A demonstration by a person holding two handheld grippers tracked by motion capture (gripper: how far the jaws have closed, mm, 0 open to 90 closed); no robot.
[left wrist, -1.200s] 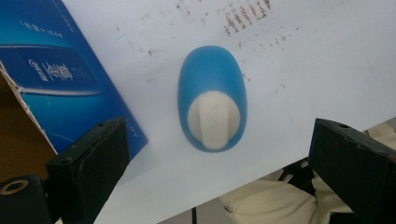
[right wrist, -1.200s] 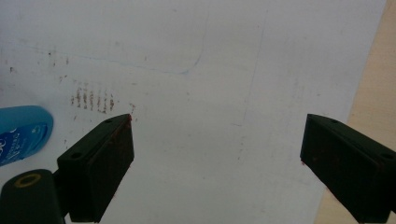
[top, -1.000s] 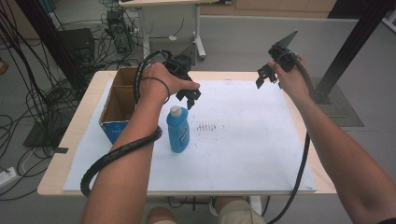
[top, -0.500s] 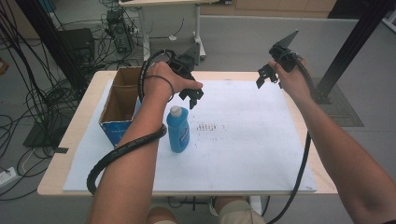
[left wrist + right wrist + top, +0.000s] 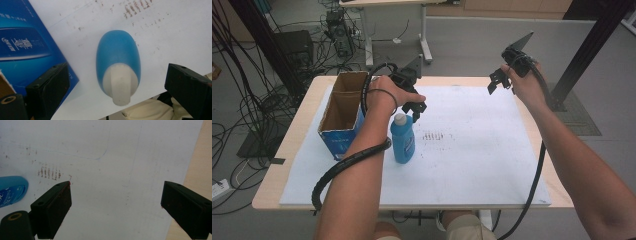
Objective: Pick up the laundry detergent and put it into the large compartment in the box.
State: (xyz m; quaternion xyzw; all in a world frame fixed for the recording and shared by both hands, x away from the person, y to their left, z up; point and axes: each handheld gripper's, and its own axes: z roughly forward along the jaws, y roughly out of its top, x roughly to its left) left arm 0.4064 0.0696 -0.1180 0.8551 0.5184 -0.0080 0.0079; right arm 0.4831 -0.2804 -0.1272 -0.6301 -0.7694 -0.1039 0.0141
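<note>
Since the earlier frame, the left gripper (image 5: 416, 107) has lifted slightly off the blue bottle (image 5: 402, 140) and hovers just above its white cap (image 5: 120, 85), jaws spread wide on either side without touching it. At the far left sits the open cardboard box (image 5: 343, 112) (blue-printed on its near face), just beside the upright bottle, which stands on the white sheet (image 5: 472, 165) near its left-centre. Far right, the right gripper (image 5: 498, 82) hangs above the sheet's far edge, jaws apart and empty.
</note>
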